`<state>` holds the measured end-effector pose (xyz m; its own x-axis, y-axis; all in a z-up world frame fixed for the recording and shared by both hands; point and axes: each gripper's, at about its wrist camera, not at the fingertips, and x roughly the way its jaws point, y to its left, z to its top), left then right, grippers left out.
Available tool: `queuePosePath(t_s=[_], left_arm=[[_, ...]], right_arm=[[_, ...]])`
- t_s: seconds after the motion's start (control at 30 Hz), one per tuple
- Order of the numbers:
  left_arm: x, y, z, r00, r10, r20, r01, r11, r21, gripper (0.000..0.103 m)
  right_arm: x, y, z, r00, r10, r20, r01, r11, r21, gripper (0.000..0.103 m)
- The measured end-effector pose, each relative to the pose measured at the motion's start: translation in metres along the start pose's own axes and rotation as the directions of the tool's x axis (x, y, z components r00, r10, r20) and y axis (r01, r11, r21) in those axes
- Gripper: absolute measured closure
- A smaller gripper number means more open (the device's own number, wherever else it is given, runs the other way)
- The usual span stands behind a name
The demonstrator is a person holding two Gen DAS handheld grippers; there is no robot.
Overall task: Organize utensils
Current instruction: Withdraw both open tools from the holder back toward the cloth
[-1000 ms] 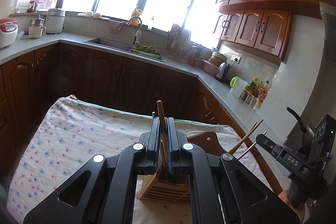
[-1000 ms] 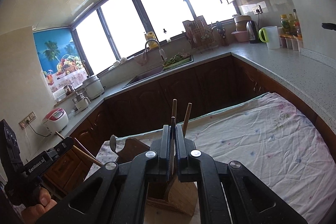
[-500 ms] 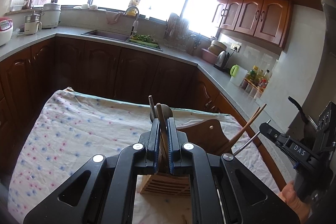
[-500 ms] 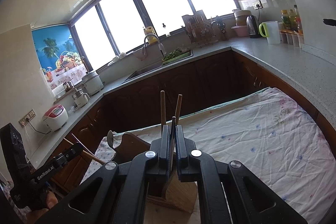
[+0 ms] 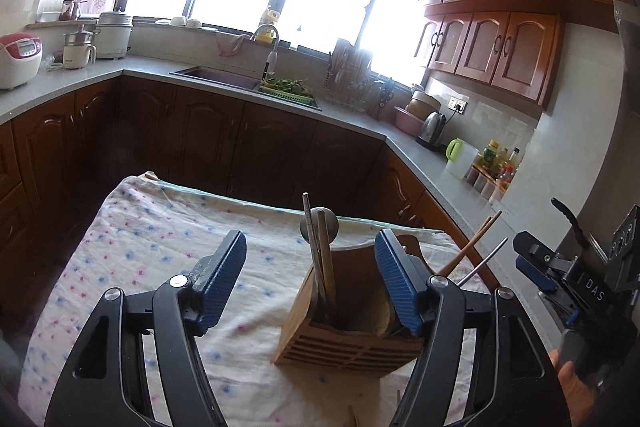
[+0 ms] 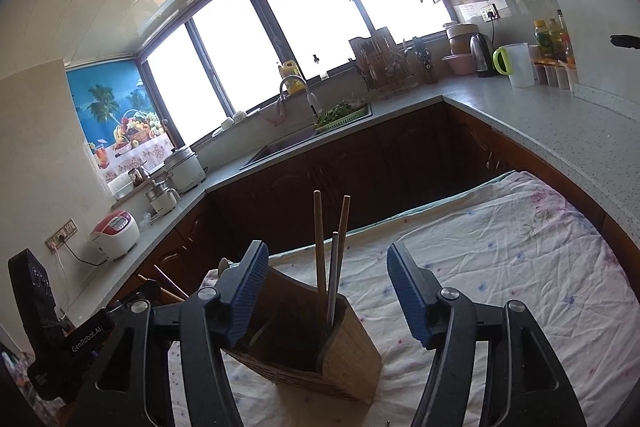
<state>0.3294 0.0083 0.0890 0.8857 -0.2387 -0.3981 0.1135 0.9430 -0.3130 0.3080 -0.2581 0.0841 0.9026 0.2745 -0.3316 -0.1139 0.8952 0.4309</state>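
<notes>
While both jaws have just opened | wooden holder (image 5: 352,311) between left hand-held gripper (image 5: 310,281) fingers, unheld | right hand-held gripper (image 6: 326,291) wide, empty

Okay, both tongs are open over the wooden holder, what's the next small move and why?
Probably lift both tongs straight back and up. The left tongs and right tongs have just opened, and the chopsticks stand free inside the wooden holder, so nothing is gripped and a sideways move could knock them.
</notes>
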Motion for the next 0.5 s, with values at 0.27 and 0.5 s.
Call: queuePosePath(t_s=[0.27,0.5], left_arm=[[-0.036,0.009,-0.011,1.000,0.007,-0.012,-0.007,1.000,-0.001,0.021],[-0.077,0.006,-0.036,0.999,0.026,-0.033,-0.024,0.998,0.050,0.013]], right_arm=[[-0.039,0.005,-0.008,0.999,0.021,0.026,-0.020,1.000,-0.023,0.005],[-0.079,0.000,-0.032,1.000,0.008,0.004,-0.008,0.999,-0.032,0.004]])
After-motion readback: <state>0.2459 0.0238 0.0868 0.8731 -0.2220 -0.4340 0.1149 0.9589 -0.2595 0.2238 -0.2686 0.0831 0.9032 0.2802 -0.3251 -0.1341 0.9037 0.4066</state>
